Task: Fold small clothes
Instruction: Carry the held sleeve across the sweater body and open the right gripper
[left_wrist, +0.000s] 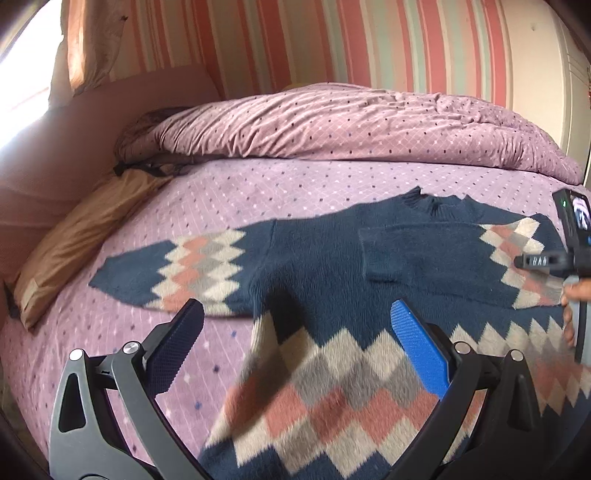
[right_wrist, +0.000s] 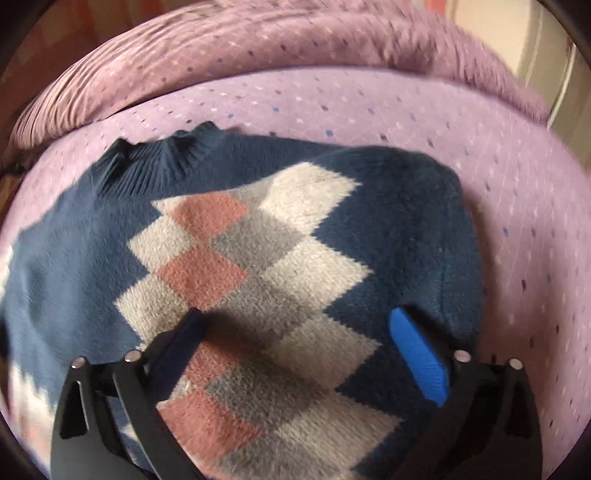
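Left gripper (left_wrist: 297, 341): jaws wide, holding nothing, poised low over the near hem corner of the sweater (left_wrist: 325, 266). Right gripper (right_wrist: 295, 345): jaws wide, empty, hovering just above the folded sleeve (right_wrist: 258, 266); whether its pads touch the knit cannot be told.

Sweater position: flat on the bed (left_wrist: 229, 195), collar (left_wrist: 432, 203) pointing away, hem nearest the operator. The right-hand sleeve lies folded across the chest. The left sleeve (left_wrist: 177, 273) is extended flat on the sheet, pointing left.

Step in hand (judged): sleeve folding, half complete. Next move: reach the left gripper to the extended sleeve, close on its cuff end and carry it across the body, parallel to the folded one. A grip on a single layer is required; the knit is thick and will likely bunch if dragged.

Beyond the sweater: a tan pillow (left_wrist: 74, 240) at the left edge; a bunched duvet (left_wrist: 351, 125) along the far side; a striped wall (left_wrist: 332, 40) behind.
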